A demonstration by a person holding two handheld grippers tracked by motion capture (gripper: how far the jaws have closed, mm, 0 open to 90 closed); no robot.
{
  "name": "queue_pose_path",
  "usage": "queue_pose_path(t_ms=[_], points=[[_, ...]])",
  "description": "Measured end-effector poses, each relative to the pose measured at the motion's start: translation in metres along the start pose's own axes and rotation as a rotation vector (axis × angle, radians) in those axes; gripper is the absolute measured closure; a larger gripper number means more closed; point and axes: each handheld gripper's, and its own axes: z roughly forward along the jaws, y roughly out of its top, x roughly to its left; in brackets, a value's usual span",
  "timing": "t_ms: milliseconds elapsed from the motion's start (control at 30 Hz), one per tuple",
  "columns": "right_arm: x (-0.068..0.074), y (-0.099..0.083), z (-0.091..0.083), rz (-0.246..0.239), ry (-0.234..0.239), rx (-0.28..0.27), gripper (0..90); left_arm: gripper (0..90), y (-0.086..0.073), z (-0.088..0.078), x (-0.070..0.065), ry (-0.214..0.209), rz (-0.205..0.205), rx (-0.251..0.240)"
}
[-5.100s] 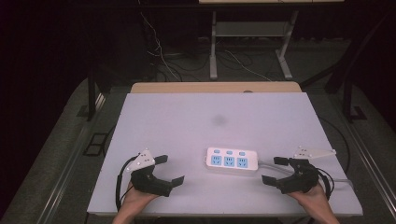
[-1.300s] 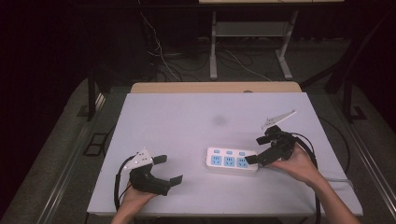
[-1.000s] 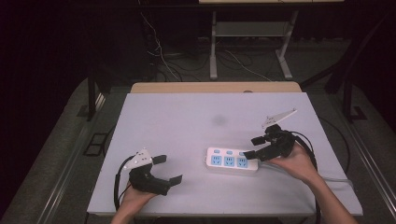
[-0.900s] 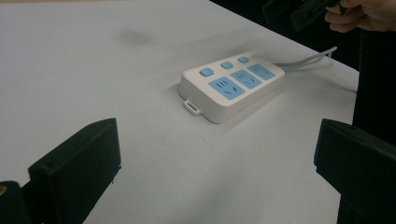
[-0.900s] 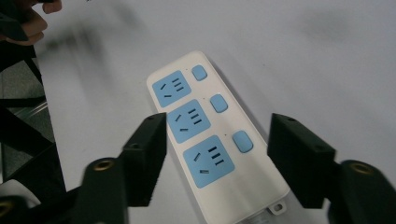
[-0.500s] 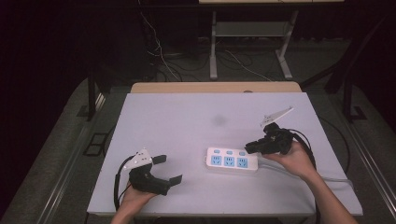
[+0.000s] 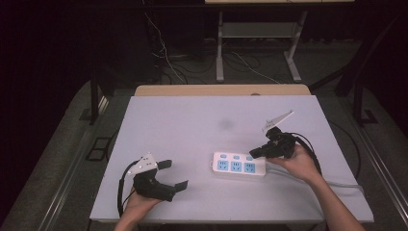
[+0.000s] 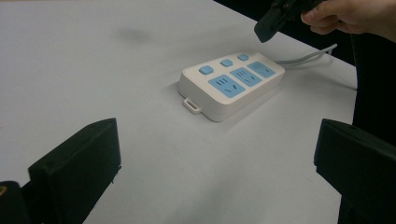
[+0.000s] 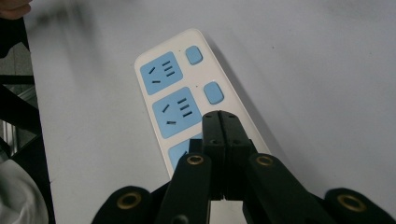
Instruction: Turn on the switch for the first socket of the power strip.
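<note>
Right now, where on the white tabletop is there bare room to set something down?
The far half of the white tabletop is free, as is the stretch between the left hand-held gripper and the white power strip with blue sockets. It is crowded where the shut right hand-held gripper hovers.

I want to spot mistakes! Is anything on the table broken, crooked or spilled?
Nothing stands out. The white power strip lies flat and whole on the table, and nothing is spilled.

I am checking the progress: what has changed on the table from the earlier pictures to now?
The right gripper moved from the table's near right edge to above the power strip, and its jaws have just been closing with nothing between them. The left gripper and the strip stayed put.
</note>
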Motion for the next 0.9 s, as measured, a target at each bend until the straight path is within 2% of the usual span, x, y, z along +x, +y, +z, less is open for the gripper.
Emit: queue_pose_path(t_ms=[333,467,733,900], points=[[-0.006,0.001,0.01,0.012,0.006,0.011,89.4,0.0,0.0,0.0,0.001,-0.007,-0.004,-0.006],[-0.009,0.001,0.015,0.0,-0.006,0.015,89.3,0.0,0.0,0.0,0.001,-0.008,-0.005,-0.006],[-0.015,0.0,0.02,0.016,-0.022,0.029,89.4,0.0,0.0,-0.001,0.002,-0.009,-0.009,-0.007],[-0.016,-0.002,0.022,0.012,-0.005,0.028,89.4,0.0,0.0,-0.001,0.002,-0.009,-0.009,-0.007]])
